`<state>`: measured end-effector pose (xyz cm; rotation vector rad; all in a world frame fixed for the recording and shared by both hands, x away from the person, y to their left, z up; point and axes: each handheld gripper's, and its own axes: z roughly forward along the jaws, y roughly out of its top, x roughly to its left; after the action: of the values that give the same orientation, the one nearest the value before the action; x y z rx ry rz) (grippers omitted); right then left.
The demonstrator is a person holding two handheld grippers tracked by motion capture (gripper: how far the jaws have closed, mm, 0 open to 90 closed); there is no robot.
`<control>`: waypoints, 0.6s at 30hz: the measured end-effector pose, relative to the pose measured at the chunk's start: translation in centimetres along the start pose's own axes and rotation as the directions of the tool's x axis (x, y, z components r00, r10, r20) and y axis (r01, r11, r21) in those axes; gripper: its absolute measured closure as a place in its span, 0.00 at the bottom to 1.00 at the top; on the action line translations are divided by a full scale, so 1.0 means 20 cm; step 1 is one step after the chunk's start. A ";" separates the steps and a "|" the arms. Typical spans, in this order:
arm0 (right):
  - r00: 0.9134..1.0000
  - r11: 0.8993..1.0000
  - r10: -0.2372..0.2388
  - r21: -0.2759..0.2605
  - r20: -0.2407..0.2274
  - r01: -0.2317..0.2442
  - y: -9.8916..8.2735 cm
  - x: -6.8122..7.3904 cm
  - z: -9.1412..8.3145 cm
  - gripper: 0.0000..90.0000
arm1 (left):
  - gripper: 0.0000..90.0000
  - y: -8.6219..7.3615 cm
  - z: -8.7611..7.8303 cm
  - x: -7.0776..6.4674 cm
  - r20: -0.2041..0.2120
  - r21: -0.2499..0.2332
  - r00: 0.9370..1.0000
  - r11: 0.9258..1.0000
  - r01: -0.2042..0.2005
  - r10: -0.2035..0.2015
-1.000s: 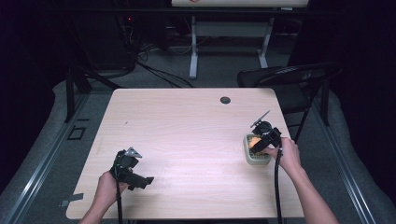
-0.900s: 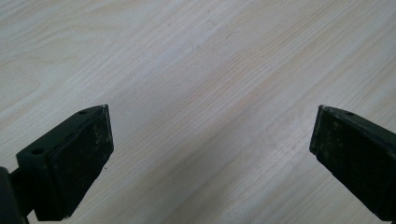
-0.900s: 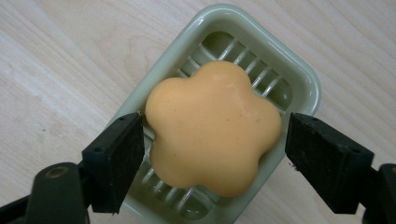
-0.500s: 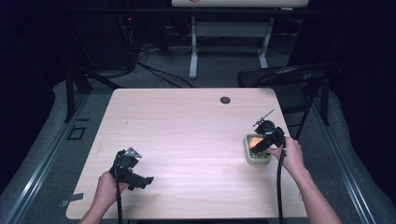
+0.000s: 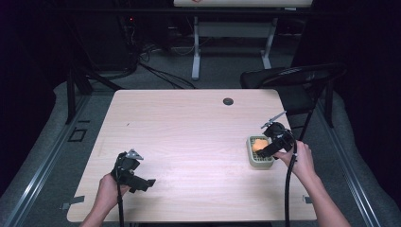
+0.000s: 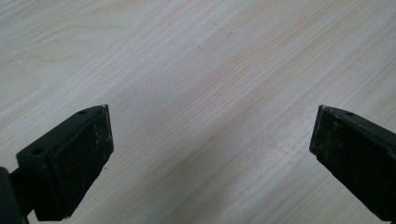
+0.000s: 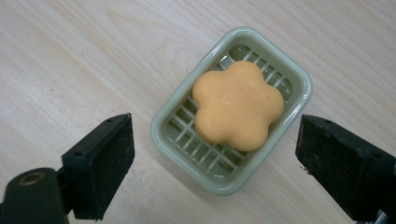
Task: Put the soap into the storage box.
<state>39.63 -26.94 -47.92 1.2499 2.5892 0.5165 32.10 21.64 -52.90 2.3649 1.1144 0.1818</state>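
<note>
Soap, orange and flower-shaped, sits in the pale green slatted plastic dish, right gripper above it, jaws wide, empty. Probably slick, firm; pinch across opposite petals. Left gripper well away from dish, wide, empty.

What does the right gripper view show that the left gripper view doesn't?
Right gripper view: a green soap dish with a slatted base, holding an orange flower-shaped soap, between the right tool's open jaws. Left gripper view: bare wood between the left tool's open jaws. Both: the light wooden table and two black jaws spread wide.
</note>
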 end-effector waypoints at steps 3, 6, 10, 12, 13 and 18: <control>1.000 1.000 -0.004 -0.010 0.000 0.004 -0.01 0.02 -0.03 0.11 | 0.00 0.00 0.00 0.00 0.001 0.001 1.000 1.000 -0.001 0.001; 1.000 1.000 -0.012 -0.022 0.001 0.012 -0.03 0.03 -0.05 0.10 | 0.00 0.00 0.00 0.00 0.000 0.000 1.000 1.000 -0.002 0.002; 1.000 0.999 -0.019 -0.026 -0.001 0.019 -0.06 0.06 -0.07 0.09 | 0.00 0.00 0.00 0.00 0.004 0.002 1.000 1.000 -0.001 0.001; 1.000 0.999 -0.024 -0.023 0.001 0.024 -0.08 0.07 -0.09 0.08 | 0.00 0.00 0.00 0.00 0.000 -0.001 1.000 1.000 -0.001 0.001; 1.000 0.999 -0.024 -0.023 0.001 0.024 -0.08 0.07 -0.09 0.08 | 0.00 0.00 0.00 0.00 0.000 0.000 1.000 1.000 -0.001 0.001; 0.999 0.999 -0.033 -0.031 -0.005 0.033 -0.13 0.10 -0.11 0.07 | 0.00 0.00 0.00 0.00 -0.001 0.000 1.000 1.000 0.000 0.000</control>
<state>35.78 -27.40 -47.14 1.1953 2.5915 0.5520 32.09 21.62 -52.89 2.3650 1.1143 0.1831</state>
